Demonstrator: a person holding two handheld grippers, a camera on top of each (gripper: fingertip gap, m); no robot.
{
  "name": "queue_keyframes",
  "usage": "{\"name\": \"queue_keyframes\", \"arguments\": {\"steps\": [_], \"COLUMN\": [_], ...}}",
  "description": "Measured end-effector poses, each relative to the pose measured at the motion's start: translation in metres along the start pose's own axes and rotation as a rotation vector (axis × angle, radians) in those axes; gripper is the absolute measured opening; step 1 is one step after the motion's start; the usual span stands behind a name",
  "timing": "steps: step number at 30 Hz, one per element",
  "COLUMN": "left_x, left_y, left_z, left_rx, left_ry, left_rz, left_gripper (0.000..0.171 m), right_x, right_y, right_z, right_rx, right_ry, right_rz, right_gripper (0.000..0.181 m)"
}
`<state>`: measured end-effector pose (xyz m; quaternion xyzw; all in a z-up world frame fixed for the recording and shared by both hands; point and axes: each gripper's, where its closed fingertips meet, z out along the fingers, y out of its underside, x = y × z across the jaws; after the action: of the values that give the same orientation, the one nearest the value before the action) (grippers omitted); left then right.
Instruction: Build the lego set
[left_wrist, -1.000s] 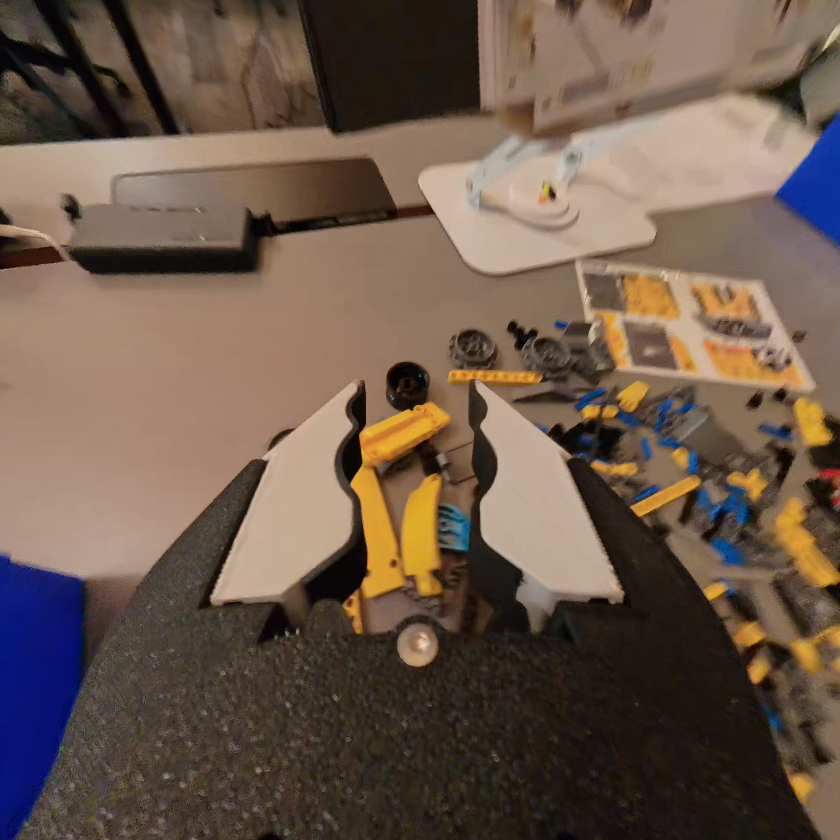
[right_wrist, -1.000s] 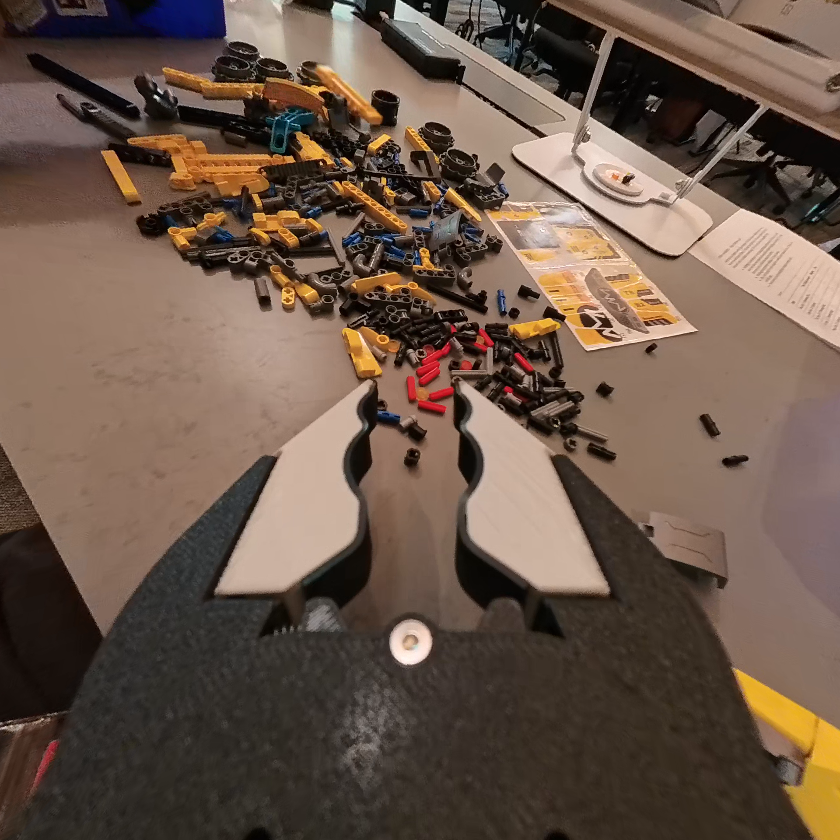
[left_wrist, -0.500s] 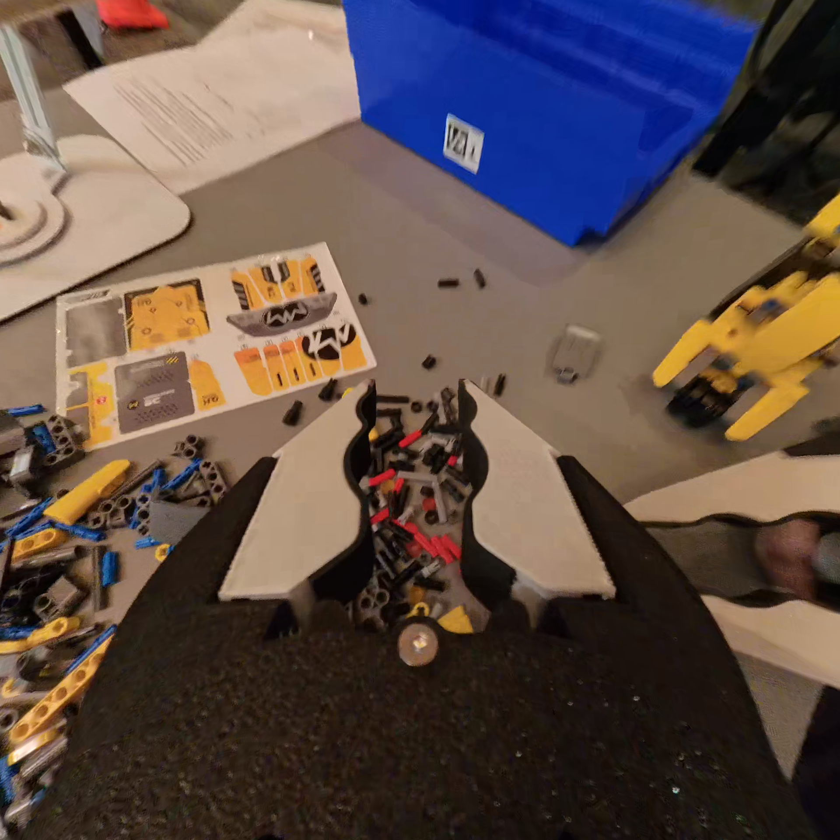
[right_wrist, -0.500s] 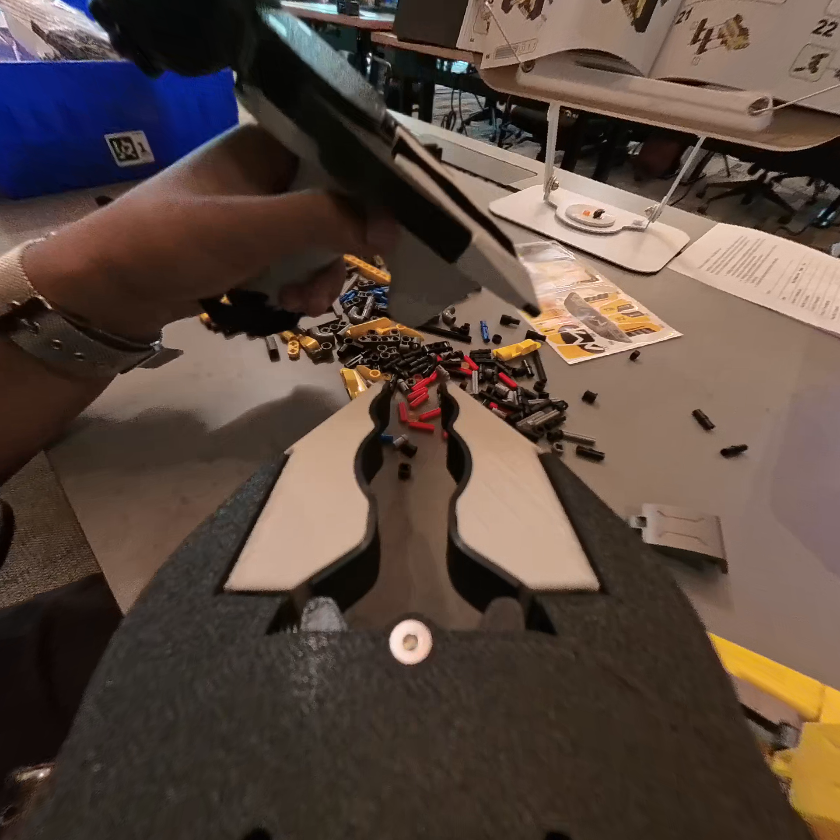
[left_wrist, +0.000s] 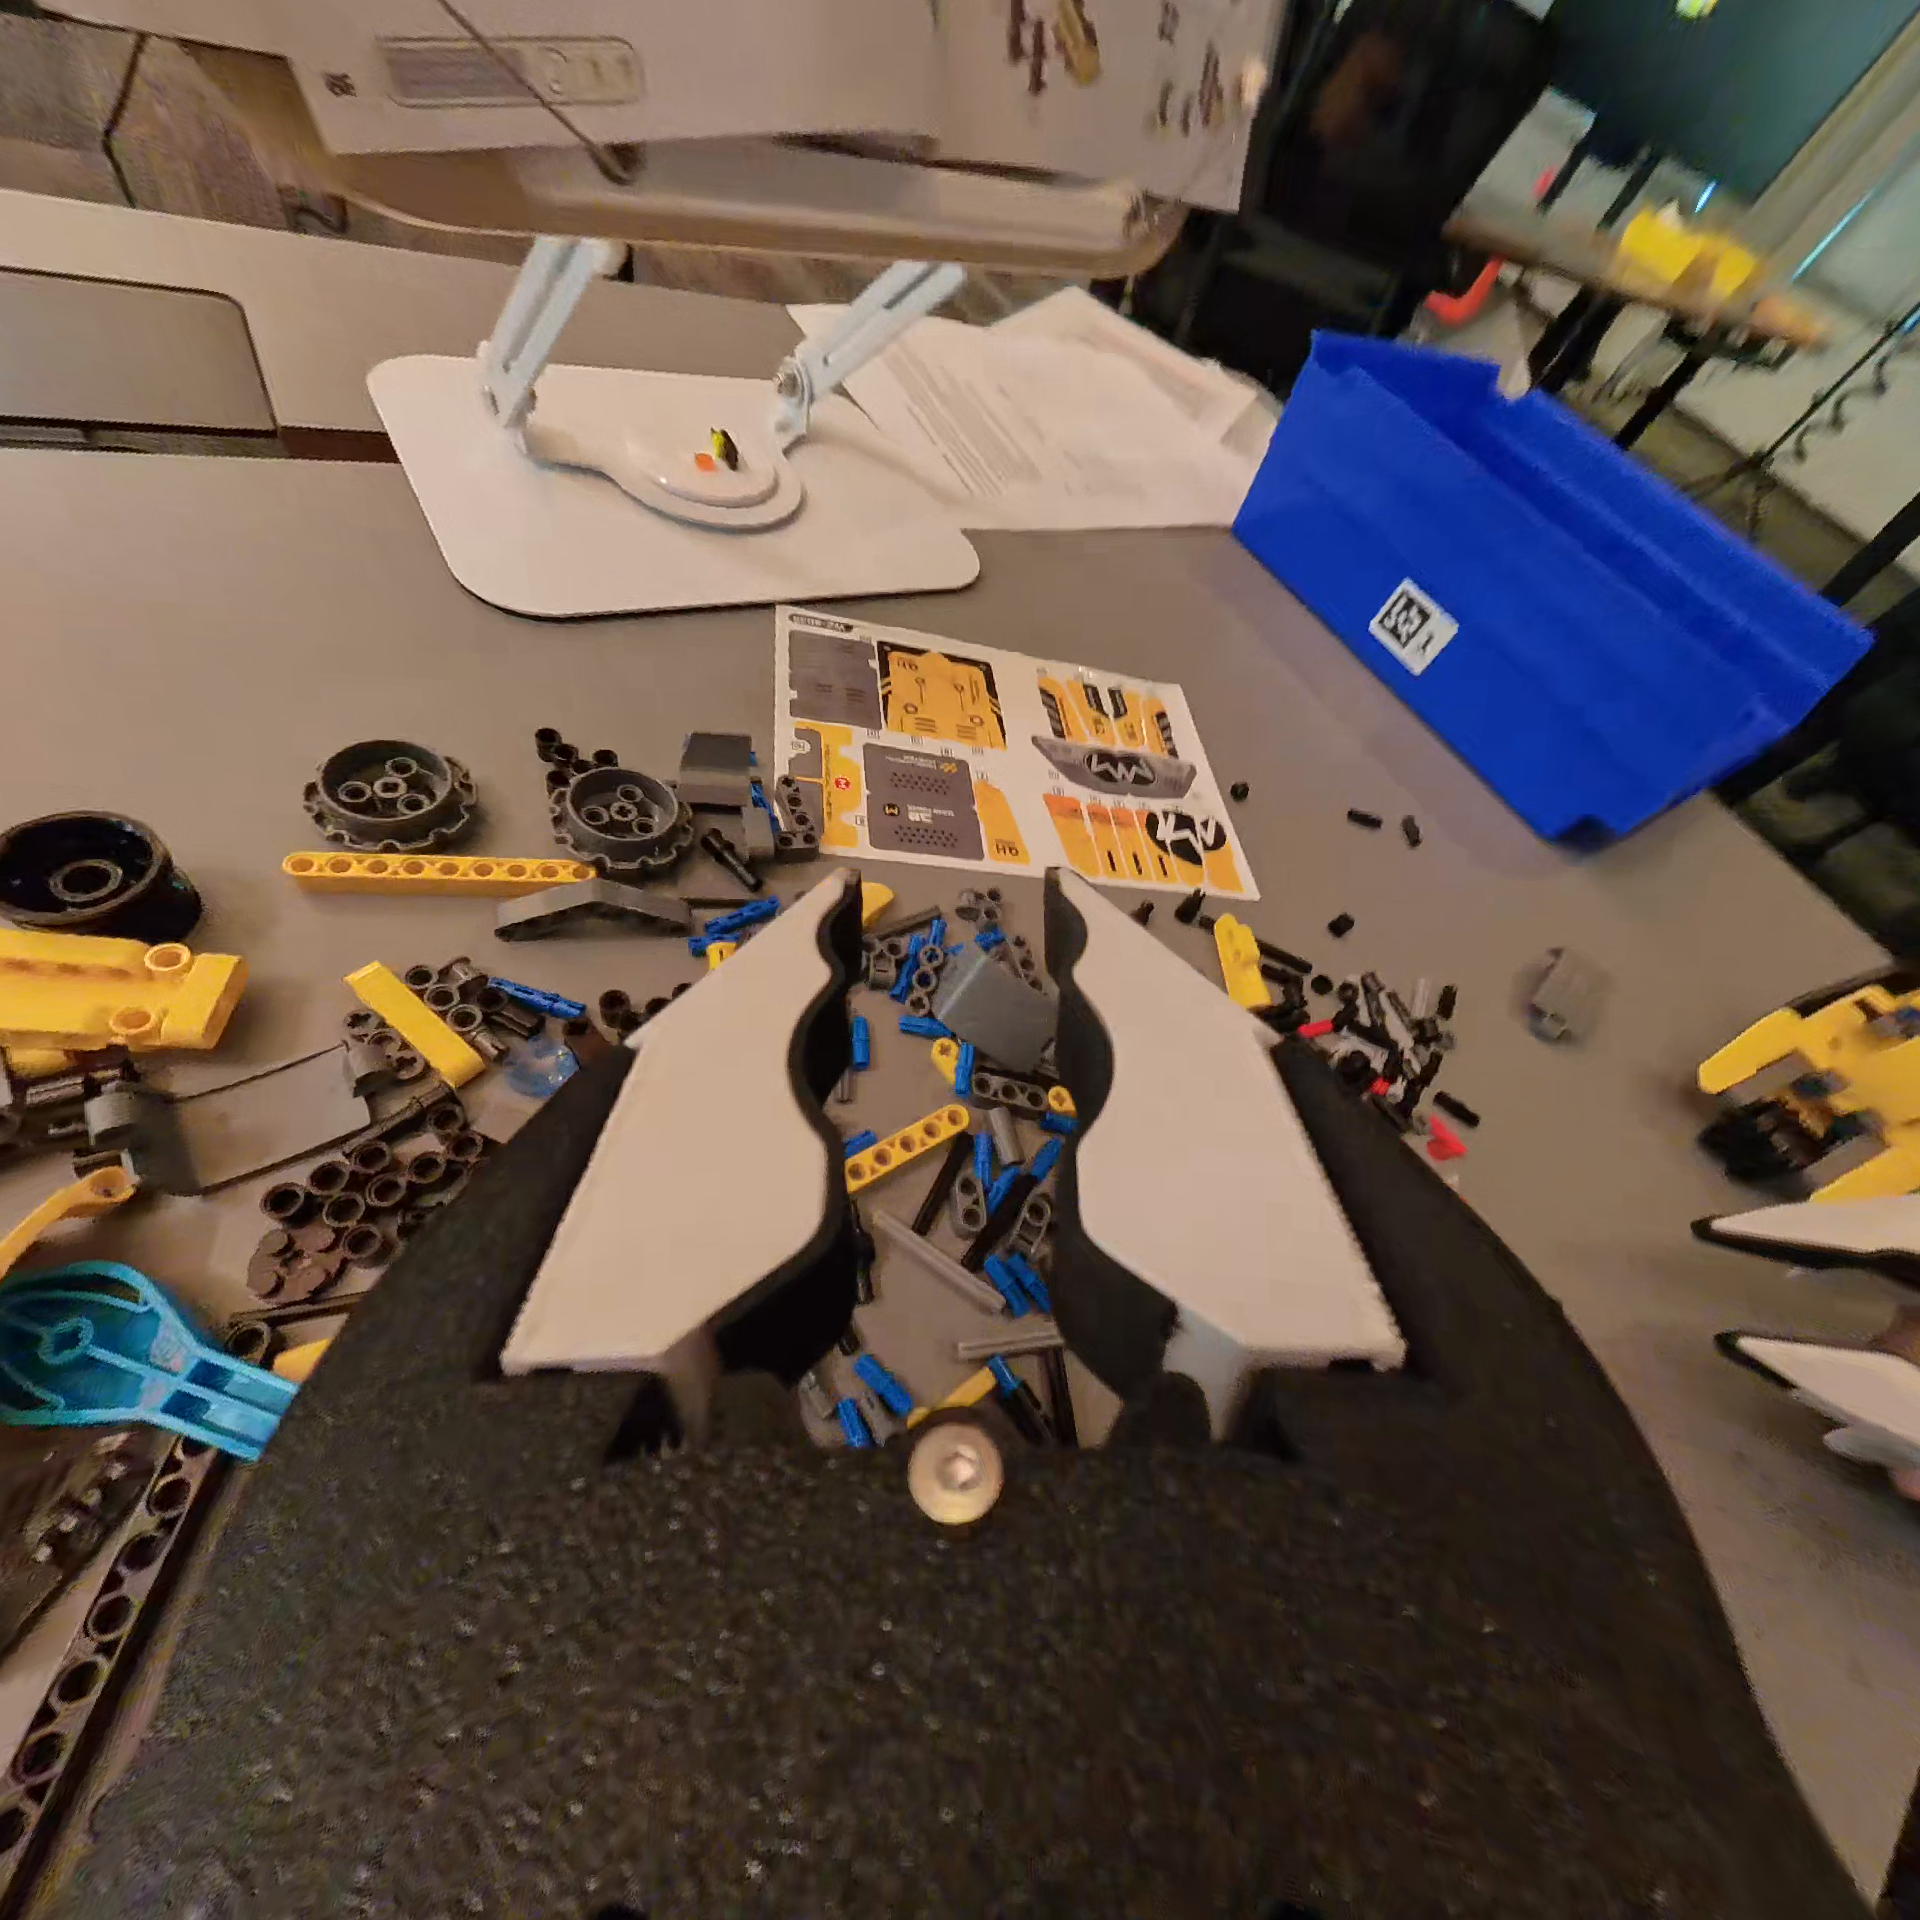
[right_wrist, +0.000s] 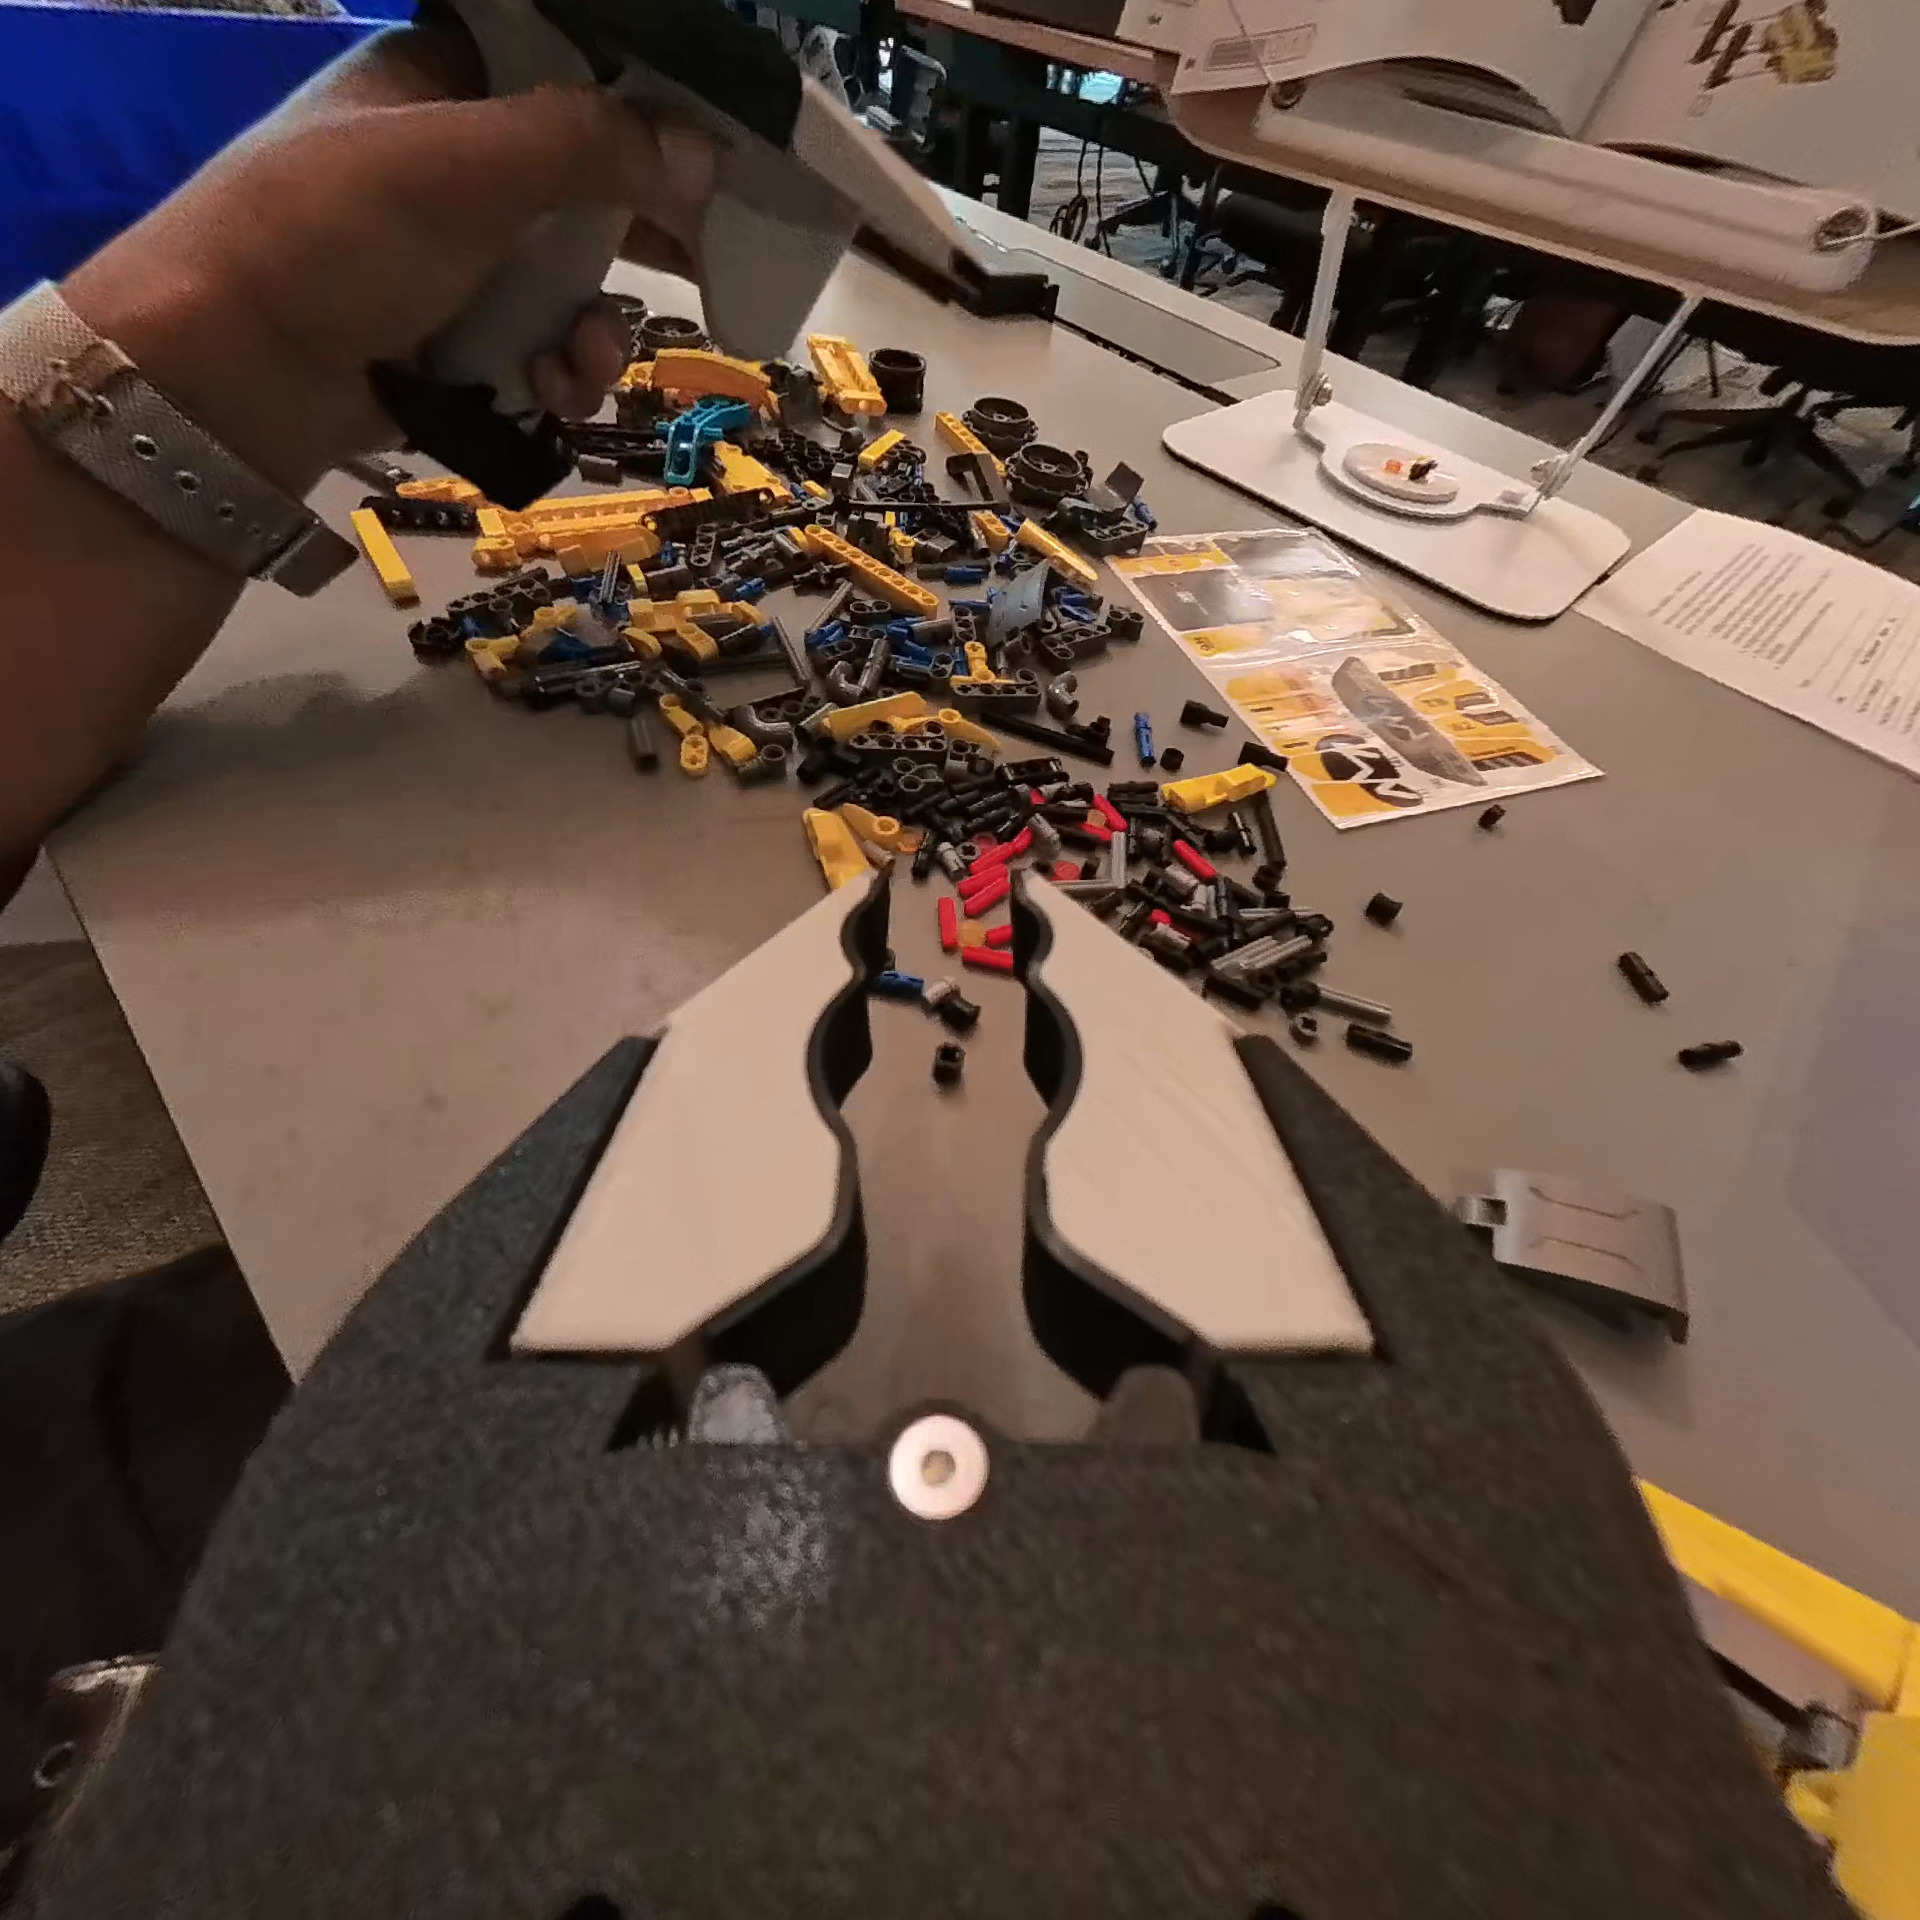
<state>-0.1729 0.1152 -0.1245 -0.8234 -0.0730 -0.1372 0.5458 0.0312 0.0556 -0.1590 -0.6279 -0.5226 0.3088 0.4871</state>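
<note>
Each gripper, left (left_wrist: 951, 904) and right (right_wrist: 951, 883), has a rough black body, two pale grey fingers with wavy black inner edges, and one silver screw. The person's left hand (right_wrist: 343, 260) wears a grey perforated wrist strap (right_wrist: 156, 468).

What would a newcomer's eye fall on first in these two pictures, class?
First, the heap of small yellow, black, blue and red building pieces spread across the grey table. Next, the bright blue bin at the table's far right, with the yellow sticker sheet lying flat between it and the heap. Both hand-held grippers hang open and empty: the left hand-held gripper above the pieces, the right hand-held gripper at the heap's near edge.
</note>
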Motion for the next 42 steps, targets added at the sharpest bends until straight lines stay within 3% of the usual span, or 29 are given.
{"name": "queue_keyframes", "arguments": {"steps": [5,20,27,42], "left_x": [0.0,0.005,-0.041,-0.03], "left_y": [-0.009,-0.002,-0.025,-0.019], "left_z": [-0.001,0.007,-0.025,-0.013], "left_rx": [0.057,0.028,0.149,0.125], "left_ry": [-0.049,-0.053,-0.341,-0.277], "left_rz": [0.049,0.065,0.064,0.071], "left_gripper": [0.034,0.034,0.035,0.035], "right_x": [-0.003,-0.021,-0.042,-0.046], "right_y": [-0.001,-0.011,-0.007,-0.004], "right_z": [-0.001,-0.01,-0.01,-0.008], "right_rx": [0.011,0.092,0.086,0.072], "right_ry": [-0.014,-0.076,-0.09,-0.079], "right_rz": [-0.008,-0.104,-0.284,-0.342], "right_gripper": [0.023,0.022,0.022,0.021]}}
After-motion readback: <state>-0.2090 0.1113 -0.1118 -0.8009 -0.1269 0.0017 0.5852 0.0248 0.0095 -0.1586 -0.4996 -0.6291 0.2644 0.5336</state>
